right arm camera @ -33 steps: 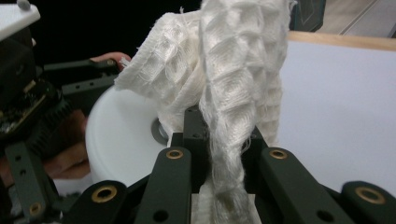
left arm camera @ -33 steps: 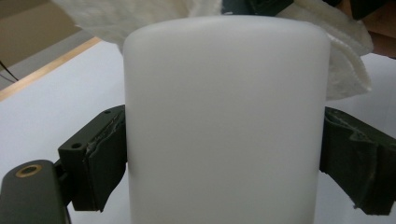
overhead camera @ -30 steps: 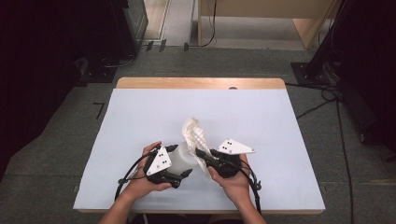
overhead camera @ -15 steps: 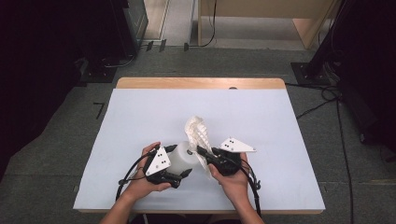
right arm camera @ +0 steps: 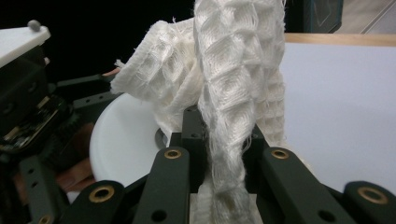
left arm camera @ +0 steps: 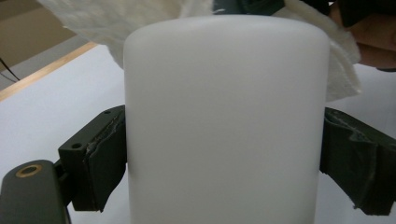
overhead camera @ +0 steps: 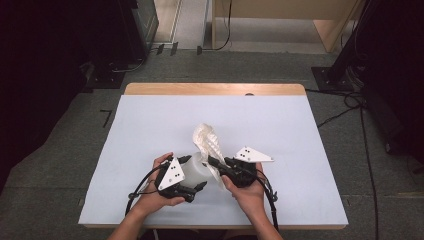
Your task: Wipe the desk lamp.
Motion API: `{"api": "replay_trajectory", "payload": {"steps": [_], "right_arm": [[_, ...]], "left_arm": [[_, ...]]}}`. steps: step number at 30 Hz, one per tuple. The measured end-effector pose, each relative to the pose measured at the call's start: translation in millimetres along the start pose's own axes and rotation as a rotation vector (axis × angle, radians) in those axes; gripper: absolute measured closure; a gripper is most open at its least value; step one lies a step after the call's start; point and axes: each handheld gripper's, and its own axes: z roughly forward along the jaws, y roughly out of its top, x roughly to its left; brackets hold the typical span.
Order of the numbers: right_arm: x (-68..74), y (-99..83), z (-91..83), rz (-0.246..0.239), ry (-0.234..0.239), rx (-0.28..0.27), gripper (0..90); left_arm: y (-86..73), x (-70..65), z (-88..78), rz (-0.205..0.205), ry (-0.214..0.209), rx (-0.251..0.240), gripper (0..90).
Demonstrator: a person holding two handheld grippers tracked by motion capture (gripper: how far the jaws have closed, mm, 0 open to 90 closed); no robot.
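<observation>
Little changed since the earlier frame, both hands near-stationary over the tabletop (overhead camera: 150, 120): left hand-held gripper (overhead camera: 196, 186) clamped on white cup (left arm camera: 224, 121), right hand-held gripper (overhead camera: 212, 161) closed tight on white waffle cloth (right arm camera: 238, 93), bunched above and beside the cup just left of it.

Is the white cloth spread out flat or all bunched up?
Bunched up. The white cloth hangs in crumpled folds, pinched between the right gripper jaws, over the white cup.
</observation>
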Motion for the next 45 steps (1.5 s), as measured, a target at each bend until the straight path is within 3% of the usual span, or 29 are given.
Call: {"api": "replay_trajectory", "payload": {"steps": [2,5,7,10,11,12,16,18,20,21,22,23,24,25,26,27,31,32,34,36,37,39,40,41,42,45], "right_arm": [[4.5,0.9,-1.7,-0.003,0.034,0.000,79.6],[13.7,3.4,-2.0,-0.013,0.122,-0.026,79.2],[16.2,4.0,-1.6,-0.017,0.144,-0.033,78.8],[18.1,4.0,-0.1,-0.045,0.129,-0.047,77.8],[15.2,4.1,-1.3,-0.062,0.044,-0.025,78.3],[11.7,4.1,-2.3,-0.067,0.000,-0.015,78.3],[-3.6,3.2,-10.2,-0.003,-0.061,-0.034,78.3],[-15.7,2.3,-18.9,0.031,-0.116,-0.055,78.3],[-18.5,1.3,-21.6,0.033,-0.130,-0.059,78.3],[-22.7,-1.7,-26.5,0.039,-0.149,-0.060,78.3],[-24.2,-3.7,-28.9,0.042,-0.160,-0.057,78.3],[-24.2,-3.7,-28.9,0.042,-0.160,-0.057,78.3],[-27.4,-7.8,-33.9,0.049,-0.185,-0.056,78.0],[-29.5,-9.7,-36.4,0.053,-0.197,-0.056,78.0],[-32.0,-11.4,-38.6,0.055,-0.209,-0.059,78.0],[-34.3,-13.2,-41.2,0.060,-0.225,-0.060,78.0],[-42.1,-18.4,-47.7,0.067,-0.265,-0.064,78.1],[-46.0,-21.6,-49.8,0.077,-0.287,-0.064,78.1],[-47.9,-23.0,-50.1,0.078,-0.295,-0.062,78.0],[-51.2,-25.0,-49.1,0.078,-0.302,-0.058,78.0],[-52.8,-27.0,-46.6,0.078,-0.304,-0.046,78.0],[-53.7,-29.0,-42.8,0.081,-0.300,-0.034,78.0],[-53.8,-29.5,-41.1,0.079,-0.297,-0.029,78.0],[-53.8,-29.5,-41.1,0.079,-0.297,-0.029,78.0],[-52.7,-29.6,-37.4,0.072,-0.287,-0.023,78.0],[-51.8,-28.8,-35.1,0.062,-0.278,-0.014,78.0]], "left_arm": [[-1.0,1.8,-0.8,-0.015,-0.003,-0.004,9.2],[-0.8,1.3,-1.3,-0.020,0.000,-0.006,9.2],[-0.4,0.1,-1.2,-0.019,0.006,-0.006,9.2],[0.1,-1.1,-0.5,-0.015,0.013,-0.008,9.2],[0.2,-1.3,0.2,-0.015,0.015,-0.010,9.2],[0.4,-0.9,1.2,-0.022,0.023,-0.016,9.2],[-1.1,4.5,0.8,-0.040,0.047,-0.032,9.2],[-3.5,15.6,1.4,-0.085,0.084,-0.045,9.3],[-3.8,20.0,1.9,-0.106,0.098,-0.054,9.3],[-2.9,27.1,4.5,-0.153,0.141,-0.076,9.3],[-1.3,29.0,6.6,-0.162,0.176,-0.079,9.3],[-1.3,29.0,6.6,-0.162,0.176,-0.079,9.3],[2.8,31.7,11.7,-0.195,0.265,-0.082,9.3],[2.8,31.7,11.7,-0.195,0.265,-0.082,9.3],[4.4,35.8,16.0,-0.242,0.321,-0.099,9.3],[3.8,37.7,17.8,-0.254,0.347,-0.104,9.3],[-0.3,43.5,22.6,-0.258,0.416,-0.088,9.6],[-1.2,46.5,19.3,-0.287,0.416,-0.124,11.3],[-0.5,47.4,16.6,-0.293,0.419,-0.140,13.5],[1.3,44.5,12.3,-0.281,0.493,-0.170,29.9],[-1.9,45.5,12.7,-0.293,0.454,-0.154,30.1],[-3.4,45.6,14.8,-0.291,0.449,-0.127,27.0],[-8.7,46.2,19.9,-0.297,0.413,-0.078,25.1],[-8.7,46.2,19.9,-0.297,0.413,-0.078,24.0],[-11.5,45.4,22.4,-0.301,0.396,-0.047,22.7],[-11.5,45.1,22.8,-0.305,0.371,-0.034,18.1]]}}
